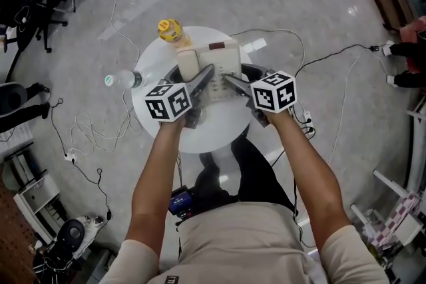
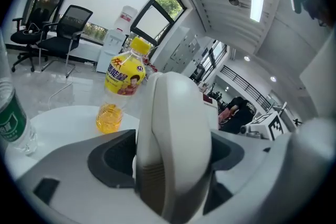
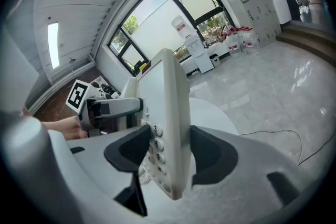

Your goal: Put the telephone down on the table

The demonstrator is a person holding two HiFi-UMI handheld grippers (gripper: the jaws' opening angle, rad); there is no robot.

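Observation:
A cream desk telephone (image 1: 214, 62) with its handset (image 1: 188, 64) on the left side is held over the round white table (image 1: 219, 128) by both grippers. My left gripper (image 1: 205, 74) is shut on the handset end (image 2: 176, 134), with the jaws pressing both sides. From the other side, my right gripper (image 1: 231, 80) is shut on the keypad edge of the telephone (image 3: 167, 107), one pad on the number keys. I cannot tell whether the telephone touches the table.
A yellow drink bottle (image 1: 170, 30) (image 2: 124, 86) stands at the table's far edge. A clear water bottle with a green label (image 1: 122, 80) (image 2: 12, 123) lies at the left rim. Cables run over the floor; office chairs (image 2: 58, 34) stand farther off.

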